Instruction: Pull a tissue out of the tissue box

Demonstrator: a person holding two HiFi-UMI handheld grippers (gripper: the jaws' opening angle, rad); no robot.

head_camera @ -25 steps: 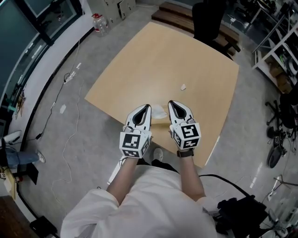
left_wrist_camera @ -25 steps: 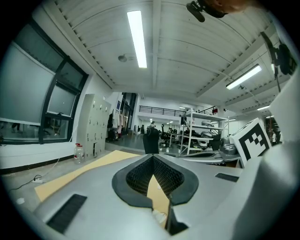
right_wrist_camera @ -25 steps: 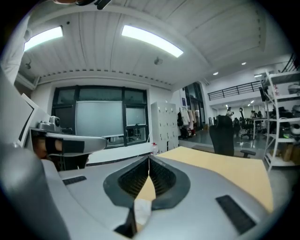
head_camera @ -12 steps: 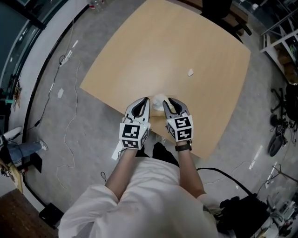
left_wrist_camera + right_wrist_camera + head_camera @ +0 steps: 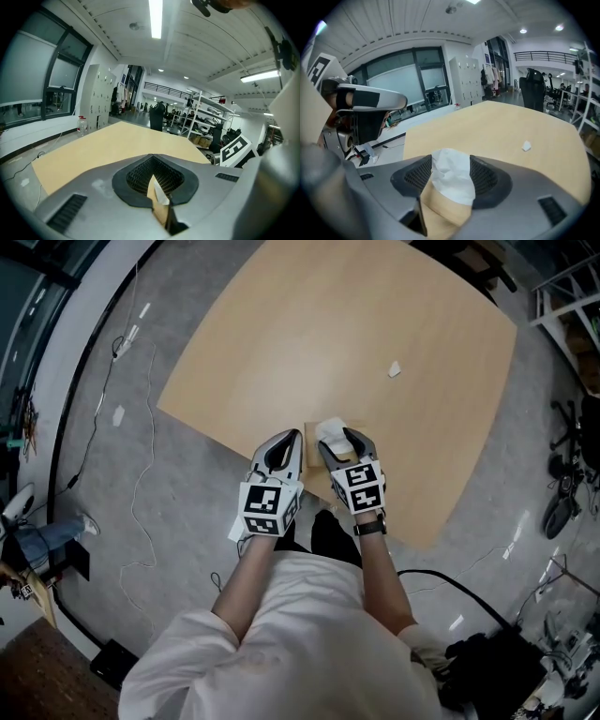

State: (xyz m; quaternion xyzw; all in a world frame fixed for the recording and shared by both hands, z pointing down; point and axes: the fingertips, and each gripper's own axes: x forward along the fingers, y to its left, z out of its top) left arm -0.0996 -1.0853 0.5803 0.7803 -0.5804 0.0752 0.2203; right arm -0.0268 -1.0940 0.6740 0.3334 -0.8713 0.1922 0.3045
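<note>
A tan tissue box (image 5: pixel 312 463) sits at the near edge of the wooden table (image 5: pixel 356 324), with a white tissue (image 5: pixel 329 428) sticking up from its top. My right gripper (image 5: pixel 342 439) is at the box with its jaws opening, and the tissue (image 5: pixel 450 180) stands between them above the box (image 5: pixel 440 213). My left gripper (image 5: pixel 296 437) is just left of the box and shut, holding nothing. In the left gripper view only a sliver of the box (image 5: pixel 159 213) shows below the closed tips of the left gripper (image 5: pixel 152 161).
A small white scrap (image 5: pixel 395 369) lies on the table beyond the box, right of centre. Cables (image 5: pixel 141 474) trail over the grey floor to the left. A black chair (image 5: pixel 157 117) and shelving stand past the table's far edge.
Both grippers have come down and forward to the tissue box. The right gripper's jaws, closed a second ago, have spread around the tissue. The left gripper stays shut.
</note>
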